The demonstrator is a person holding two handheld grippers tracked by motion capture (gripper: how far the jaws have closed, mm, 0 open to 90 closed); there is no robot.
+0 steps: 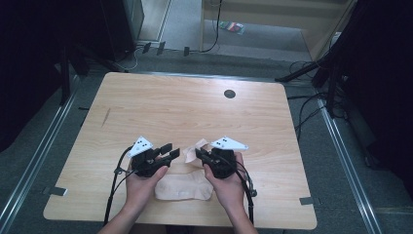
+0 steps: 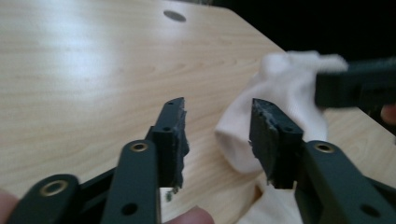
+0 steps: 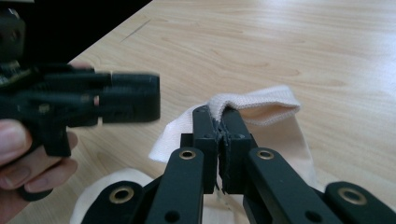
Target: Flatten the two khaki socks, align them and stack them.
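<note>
The right gripper clamps the pale sock's cuff, lifted over the table's near edge; the left gripper hangs apart, empty; folding seems barely begun.

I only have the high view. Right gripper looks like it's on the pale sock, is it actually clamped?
Observer: Yes. In the right gripper view the right gripper has its jaws pressed together on the ribbed cuff of the sock.
Operator: And the left one, holding anything?
Observer: No. In the left gripper view the left gripper stands open, with only the table between its jaws; the sock lies just beyond its right-hand jaw.
Operator: Is the cuff lifted or flat?
Observer: Lifted. The cuff arches over the right gripper's jaw tips, and the rest of the sock hangs down to the table.
</note>
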